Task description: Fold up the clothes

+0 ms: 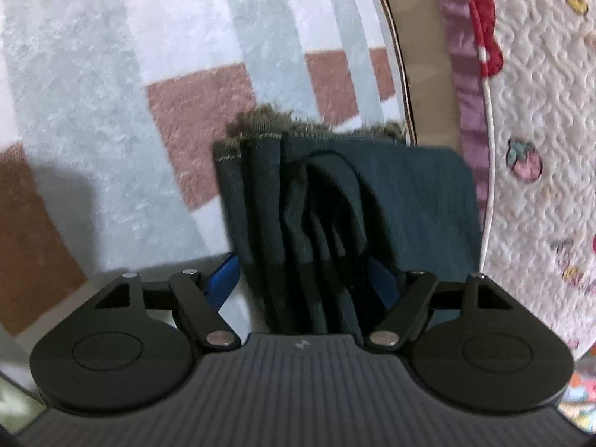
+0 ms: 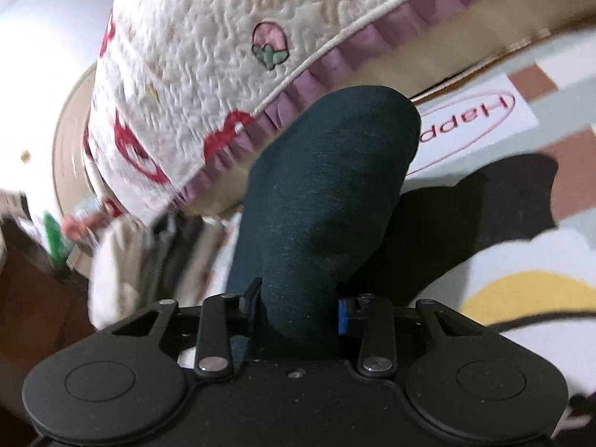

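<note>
A dark teal garment with a frayed hem hangs folded from my left gripper (image 1: 305, 279) in the left wrist view; the cloth (image 1: 335, 205) bunches between the blue pads (image 1: 223, 279). The left gripper is shut on it. In the right wrist view my right gripper (image 2: 298, 305) is shut on the same dark teal garment (image 2: 327, 186), which rises as a rounded fold above the fingers. Both hold it above the rug.
A patterned rug (image 1: 130, 93) with grey, white and brown blocks lies below. A quilted white bedspread with a purple ruffle (image 2: 186, 74) covers a bed edge beside the garment; it also shows in the left wrist view (image 1: 540, 149). Clutter (image 2: 111, 260) sits at the left.
</note>
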Demonstrator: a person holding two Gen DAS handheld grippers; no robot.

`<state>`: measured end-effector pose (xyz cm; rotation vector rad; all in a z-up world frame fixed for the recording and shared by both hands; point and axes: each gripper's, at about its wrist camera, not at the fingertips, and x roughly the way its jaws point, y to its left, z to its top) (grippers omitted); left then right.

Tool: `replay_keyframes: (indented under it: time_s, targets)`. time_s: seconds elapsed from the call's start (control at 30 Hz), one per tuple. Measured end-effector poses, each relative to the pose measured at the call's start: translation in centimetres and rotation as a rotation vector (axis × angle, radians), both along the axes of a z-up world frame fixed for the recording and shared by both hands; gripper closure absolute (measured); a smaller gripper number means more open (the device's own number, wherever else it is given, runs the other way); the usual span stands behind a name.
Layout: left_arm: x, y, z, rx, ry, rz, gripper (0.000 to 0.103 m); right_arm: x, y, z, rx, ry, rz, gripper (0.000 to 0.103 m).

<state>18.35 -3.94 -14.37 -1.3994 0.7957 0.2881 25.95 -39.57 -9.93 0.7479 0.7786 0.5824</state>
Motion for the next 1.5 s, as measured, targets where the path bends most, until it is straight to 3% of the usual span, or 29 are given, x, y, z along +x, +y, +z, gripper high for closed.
replay_keyframes:
  time_s: [0.13,0.23,0.33,0.47,0.6,0.83,1.03,1.13,1.17,1.23,1.3,1.5]
  targets:
    - [-0.8,-0.9,1.5,0.090,-0.060,0.011,0.026,0.2,-1.2,-2.2,0.118,0.144,-0.063,0.063]
    - [-1.1,-1.4,2.3,0.123,-0.142,-0.025,0.026,-0.1,-1.2,-3.0,0.123,0.210,-0.065,0.064]
    - [-0.7,-1.6,1.9,0.106,-0.129,-0.045,0.025,-0.1,-1.6,-3.6,0.186,0.241,-0.077,0.063]
    - [-0.2,-2.6,0.7,-0.029,-0.081,-0.089,0.023,-0.2,-3.0,-5.5,0.345,0.331,-0.105,0.063]
    - [0.9,-4.0,0.3,-0.017,-0.069,-0.172,0.020,-0.5,-2.3,-5.0,0.303,0.320,-0.075,0.063]
    - [0.9,-3.0,0.1,-0.041,-0.087,-0.182,0.022,-1.5,-1.9,-4.9,0.197,0.370,-0.071,0.052]
    - [0.3,-2.2,0.2,-0.037,-0.100,-0.183,0.022,-2.4,0.4,-5.5,0.107,0.355,0.004,0.032]
    - [0.3,-1.8,0.4,-0.021,-0.104,-0.190,0.022,-2.2,1.3,-5.0,0.050,0.320,0.055,0.030]
    - [0.3,-1.5,0.5,-0.012,-0.104,-0.189,0.022,-2.2,1.2,-4.9,0.045,0.317,0.060,0.030]
    - [0.3,-0.7,0.9,0.036,-0.090,-0.169,0.022,-2.0,0.5,-4.8,0.049,0.322,0.057,0.053]
    - [0.2,0.3,1.4,0.097,-0.071,-0.138,0.022,-1.8,-0.8,-4.4,0.124,0.312,0.050,0.060]
    - [-1.4,3.7,1.8,0.090,-0.029,-0.020,0.020,-1.2,-2.5,-2.9,0.296,0.234,0.013,0.062]
